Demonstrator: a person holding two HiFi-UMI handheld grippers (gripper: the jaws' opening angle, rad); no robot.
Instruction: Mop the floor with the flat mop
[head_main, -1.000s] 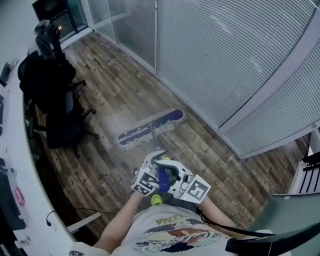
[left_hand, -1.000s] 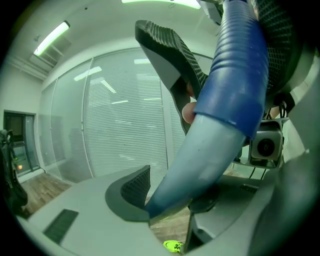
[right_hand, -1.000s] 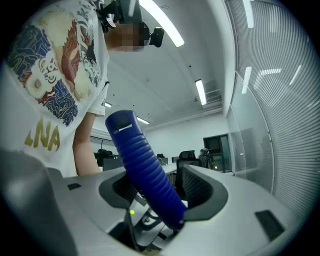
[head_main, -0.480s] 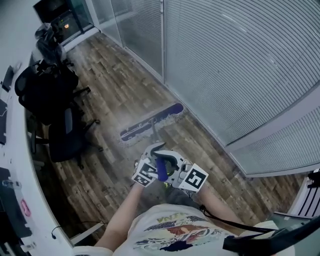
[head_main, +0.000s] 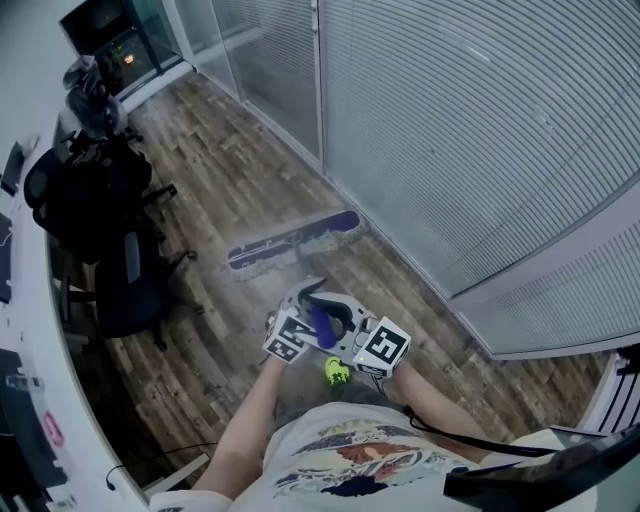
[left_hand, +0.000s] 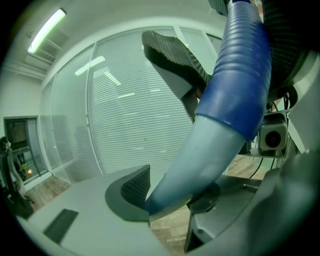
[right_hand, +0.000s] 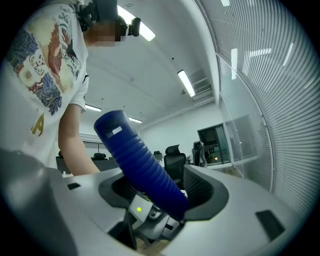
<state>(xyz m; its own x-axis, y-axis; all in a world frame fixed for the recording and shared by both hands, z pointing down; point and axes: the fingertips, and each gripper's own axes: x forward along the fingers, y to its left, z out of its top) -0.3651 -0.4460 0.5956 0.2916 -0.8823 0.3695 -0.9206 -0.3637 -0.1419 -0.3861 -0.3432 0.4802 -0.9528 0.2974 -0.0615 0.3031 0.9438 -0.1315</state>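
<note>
The flat mop's head (head_main: 292, 240), a long blue pad with a pale fringe, lies flat on the wood floor (head_main: 230, 170) close to the glass wall. Its shaft runs back to a blue ribbed grip (head_main: 322, 328) in front of the person's chest. My left gripper (head_main: 300, 310) is shut on the mop handle; in the left gripper view the pale shaft (left_hand: 205, 150) sits clamped between the jaws, just below the grip. My right gripper (head_main: 350, 325) is beside it and shut on the ribbed grip (right_hand: 145, 165).
A glass partition with blinds (head_main: 480, 130) runs along the right. Black office chairs (head_main: 120, 270) stand at the left beside a white desk (head_main: 20, 330). A thin cable (head_main: 150, 455) lies on the floor near the desk. A small yellow-green thing (head_main: 335, 372) shows below the grippers.
The mop head has slid farther along the floor beside the glass wall. Both grippers went forward with the handle, and the chairs have dropped lower in the head view.
</note>
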